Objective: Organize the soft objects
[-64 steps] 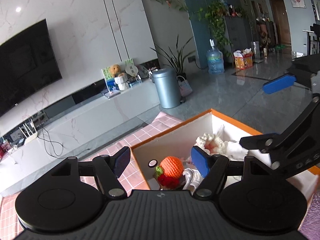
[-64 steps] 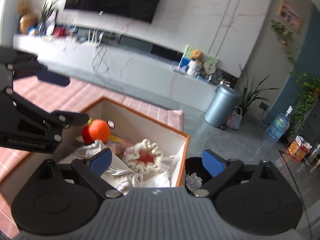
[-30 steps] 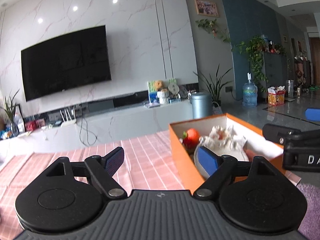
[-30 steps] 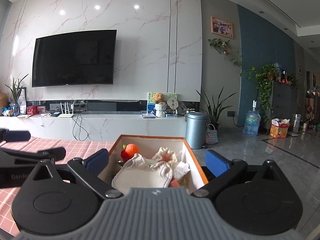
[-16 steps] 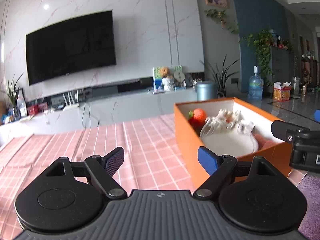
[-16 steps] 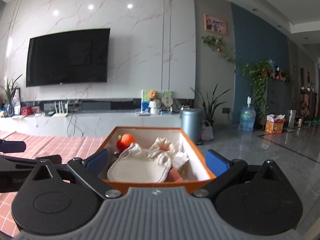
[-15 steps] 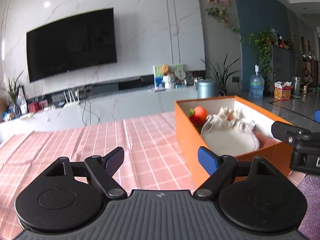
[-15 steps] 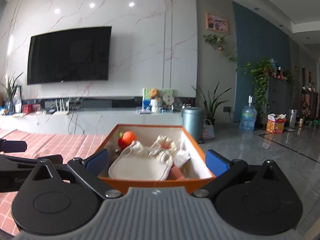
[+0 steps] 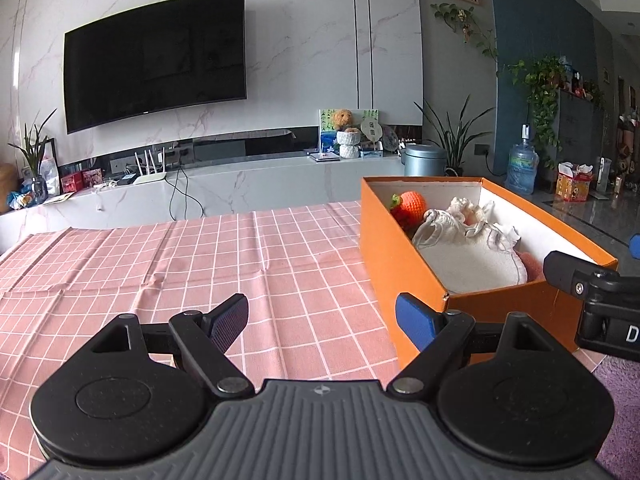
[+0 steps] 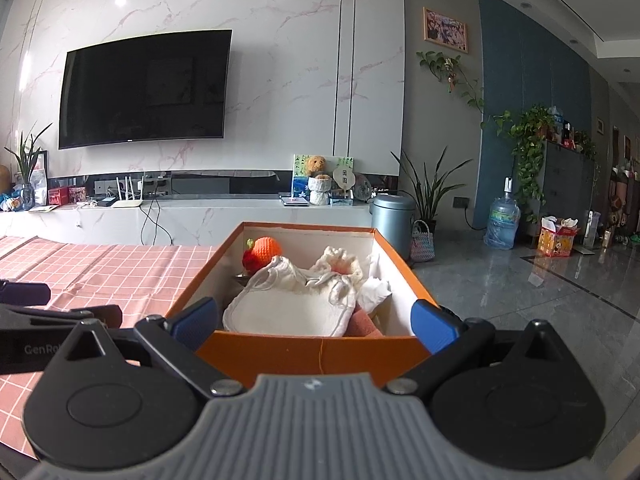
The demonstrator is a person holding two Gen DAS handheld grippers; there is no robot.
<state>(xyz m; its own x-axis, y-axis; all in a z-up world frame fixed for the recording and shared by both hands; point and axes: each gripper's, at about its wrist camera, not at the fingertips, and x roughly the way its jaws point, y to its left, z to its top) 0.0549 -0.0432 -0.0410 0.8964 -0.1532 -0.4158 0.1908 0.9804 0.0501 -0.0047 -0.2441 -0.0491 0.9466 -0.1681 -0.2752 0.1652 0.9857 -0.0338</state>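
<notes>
An orange cardboard box (image 9: pixel 404 264) (image 10: pixel 312 354) stands on the pink checked tablecloth (image 9: pixel 200 264). Inside lie a white cloth bib (image 10: pixel 288 308) (image 9: pixel 468 260), a cream crocheted piece (image 10: pixel 340 264), a crocheted orange and red fruit (image 10: pixel 264 250) (image 9: pixel 412 204) and a pink item (image 10: pixel 362 326). My left gripper (image 9: pixel 322 322) is open and empty, low over the cloth left of the box. My right gripper (image 10: pixel 314 322) is open and empty, just in front of the box's near end.
A white TV bench (image 10: pixel 200 216) with a teddy bear and routers runs along the far wall under a large TV (image 10: pixel 144 88). A grey bin (image 10: pixel 390 220), plants and a water bottle (image 10: pixel 502 224) stand on the floor to the right.
Both grippers have pulled back and down from above the box to table level in front of it. They stay open and empty.
</notes>
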